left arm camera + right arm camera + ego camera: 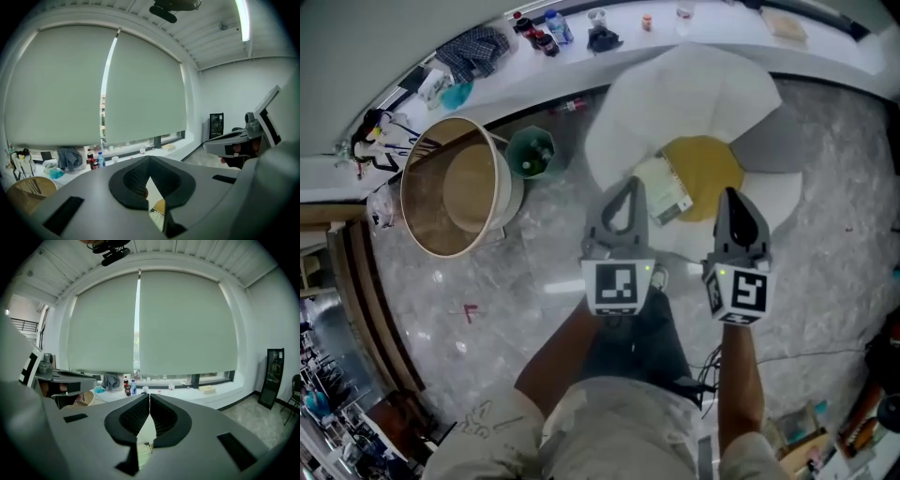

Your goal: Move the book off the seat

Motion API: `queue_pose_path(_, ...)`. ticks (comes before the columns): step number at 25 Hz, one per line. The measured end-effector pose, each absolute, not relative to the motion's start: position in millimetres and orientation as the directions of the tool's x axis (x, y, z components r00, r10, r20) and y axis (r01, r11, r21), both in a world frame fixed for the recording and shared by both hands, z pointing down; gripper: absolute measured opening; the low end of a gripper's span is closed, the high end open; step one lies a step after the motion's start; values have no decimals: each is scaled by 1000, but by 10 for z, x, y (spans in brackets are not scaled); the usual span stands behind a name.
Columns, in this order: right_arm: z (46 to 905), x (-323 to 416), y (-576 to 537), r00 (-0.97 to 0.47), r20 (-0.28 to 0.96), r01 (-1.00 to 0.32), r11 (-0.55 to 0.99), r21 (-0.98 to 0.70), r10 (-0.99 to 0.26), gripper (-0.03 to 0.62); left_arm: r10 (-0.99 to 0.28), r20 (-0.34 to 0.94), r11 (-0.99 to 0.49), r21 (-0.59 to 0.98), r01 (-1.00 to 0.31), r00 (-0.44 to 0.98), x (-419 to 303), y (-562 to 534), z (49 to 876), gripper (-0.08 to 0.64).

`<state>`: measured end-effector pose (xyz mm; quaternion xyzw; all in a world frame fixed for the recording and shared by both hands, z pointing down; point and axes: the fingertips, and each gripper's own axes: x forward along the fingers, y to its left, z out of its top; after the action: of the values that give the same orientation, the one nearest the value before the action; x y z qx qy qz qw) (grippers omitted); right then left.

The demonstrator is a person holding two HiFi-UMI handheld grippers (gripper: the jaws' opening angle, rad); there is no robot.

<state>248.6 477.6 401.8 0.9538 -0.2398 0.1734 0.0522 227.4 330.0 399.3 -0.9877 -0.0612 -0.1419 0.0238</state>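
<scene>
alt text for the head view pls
Seen from above, the person's left gripper and right gripper, both shut and empty, point side by side toward a book lying on the yellow seat of a white chair. A round wooden tub and green bin stand to the left.

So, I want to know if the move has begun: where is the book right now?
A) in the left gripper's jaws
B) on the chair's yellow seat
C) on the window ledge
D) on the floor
B: the book lies on the yellow seat of the white chair, while the left gripper and the right gripper both have their jaws shut on nothing.
</scene>
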Motion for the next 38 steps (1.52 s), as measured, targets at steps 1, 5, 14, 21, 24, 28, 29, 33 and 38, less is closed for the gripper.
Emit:
queue_pose_path(1,4203,2533,4733,817,372,-482,-876,20,-441,6,117,298,-991,-28,131,947,2322,3282,4179,2)
queue_pose_path(5,4989,2643,4566,774,457,-512,-858,44,-439,6,125,365,-989,-26,144,922,2435,3231,4919,2)
queue_pose_path(14,6853,2676,4451,664,606,-509,-858,-65,-439,8,75,529,-997,35,66,846,2406,3112,6789,3)
queue_pose_path(21,8048,2710,4513,578,688,-521,-847,-101,-438,62,96,679,-993,116,23,728,2271,3191,8066,78)
queue_pose_path(24,8465,2793,4504,534,717,-552,-827,-106,-449,80,107,711,-990,142,8,695,2249,3255,8476,105)
queue_pose_path(28,8965,2896,4534,462,763,-602,-792,-104,-451,107,106,749,-984,172,-38,655,2243,3301,8971,151)
queue_pose_path(29,9066,2931,4549,446,773,-611,-785,-106,-452,113,101,759,-983,177,-55,644,2241,3299,9074,163)
queue_pose_path(33,9407,3032,4580,356,808,-647,-748,-148,-468,139,96,793,-968,216,-130,601,2197,3309,9384,202)
queue_pose_path(38,9715,3096,4576,252,833,-681,-702,-209,-493,184,133,809,-937,291,-194,573,2196,3453,9613,221)
